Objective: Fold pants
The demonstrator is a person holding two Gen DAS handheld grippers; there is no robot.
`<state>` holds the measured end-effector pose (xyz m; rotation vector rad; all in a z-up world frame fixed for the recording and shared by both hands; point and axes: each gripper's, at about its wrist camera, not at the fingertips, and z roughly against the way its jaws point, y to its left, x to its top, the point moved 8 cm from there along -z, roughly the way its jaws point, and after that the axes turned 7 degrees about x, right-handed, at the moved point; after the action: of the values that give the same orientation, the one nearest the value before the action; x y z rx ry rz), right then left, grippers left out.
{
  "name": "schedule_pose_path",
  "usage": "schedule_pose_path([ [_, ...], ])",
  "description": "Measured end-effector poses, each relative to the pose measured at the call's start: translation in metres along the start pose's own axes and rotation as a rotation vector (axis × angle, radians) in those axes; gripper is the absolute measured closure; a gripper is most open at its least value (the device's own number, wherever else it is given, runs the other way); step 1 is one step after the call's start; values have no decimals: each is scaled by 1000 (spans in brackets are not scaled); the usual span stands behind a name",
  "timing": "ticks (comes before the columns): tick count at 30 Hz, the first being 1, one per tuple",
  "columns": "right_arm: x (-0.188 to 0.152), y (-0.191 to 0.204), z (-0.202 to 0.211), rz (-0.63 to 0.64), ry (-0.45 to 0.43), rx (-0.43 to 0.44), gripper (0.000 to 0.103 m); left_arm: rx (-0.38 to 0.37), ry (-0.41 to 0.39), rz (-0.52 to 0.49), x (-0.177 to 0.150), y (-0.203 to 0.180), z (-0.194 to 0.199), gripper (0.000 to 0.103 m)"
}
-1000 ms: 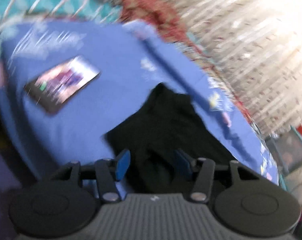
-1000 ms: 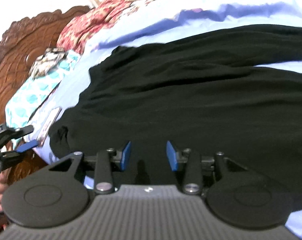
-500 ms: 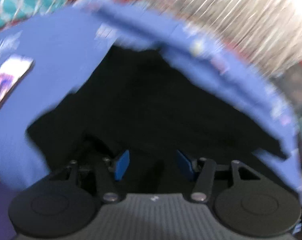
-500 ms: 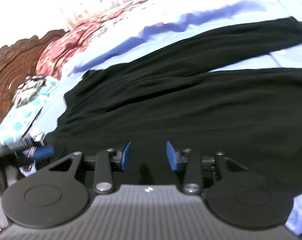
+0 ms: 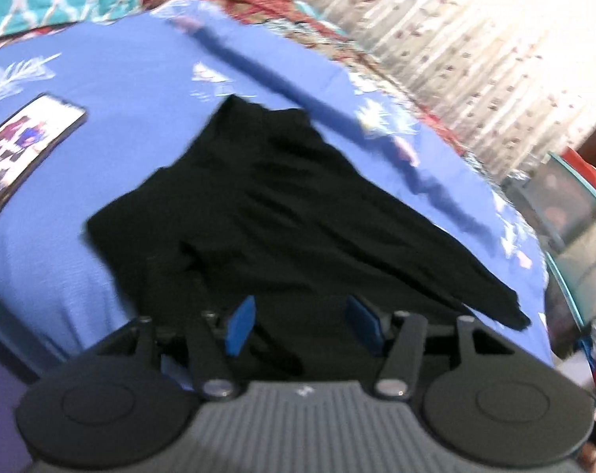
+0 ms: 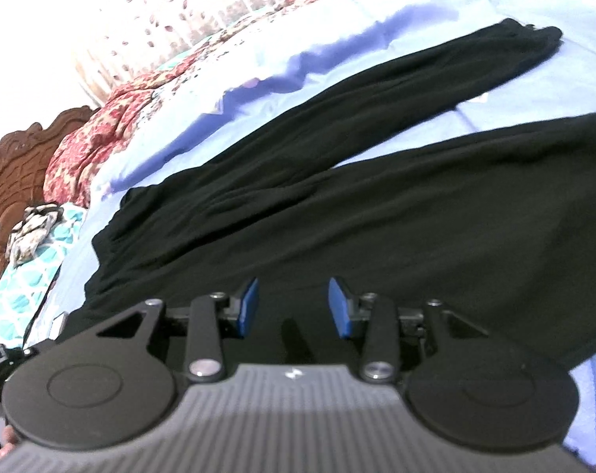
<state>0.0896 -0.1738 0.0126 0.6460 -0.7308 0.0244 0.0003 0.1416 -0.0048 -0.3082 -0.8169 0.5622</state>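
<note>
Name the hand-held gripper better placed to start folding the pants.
Probably right. The right hand-held gripper is open right over the wide near leg of the pants, which lie spread flat on the sheet. The left hand-held gripper, also open, sits at the waist end.

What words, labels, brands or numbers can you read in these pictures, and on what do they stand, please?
None can be read.
Phone screen: lit, coloured shapes, too blurred to read.
Left gripper and right gripper bodies: each bears a small pale mark, not legible.
Pants: no label shows.
</note>
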Motion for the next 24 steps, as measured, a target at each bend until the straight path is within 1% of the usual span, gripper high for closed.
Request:
schedule_pose_path([
  [2,0,-5,1,-11,1,-6,60,-13,11,-23,-3,-9,-3,49],
  [5,-2,-11,3,-13,3,-19,60,1,51,-42,-11,-15,-17,49],
  [8,-3,-21,6,-24,5,-37,60,35,114,-8,-24,-5,-32,49],
  [9,-4,-25,6,-31,10,-47,60,54,139,8,-29,3,-38,50],
  [10,-6,-31,4,-40,22,-61,60,56,148,20,-31,7,-43,52],
  [12,-16,-43,-3,-81,61,-88,62,43,143,34,-31,9,-42,51],
  [14,-19,-47,-1,-108,24,-65,62,45,146,33,-31,9,-42,51],
  [18,-21,-45,1,-68,9,-63,61,56,139,13,-35,7,-42,51],
  [24,-22,-50,3,-78,-33,-38,61,59,137,11,-35,2,-42,51],
])
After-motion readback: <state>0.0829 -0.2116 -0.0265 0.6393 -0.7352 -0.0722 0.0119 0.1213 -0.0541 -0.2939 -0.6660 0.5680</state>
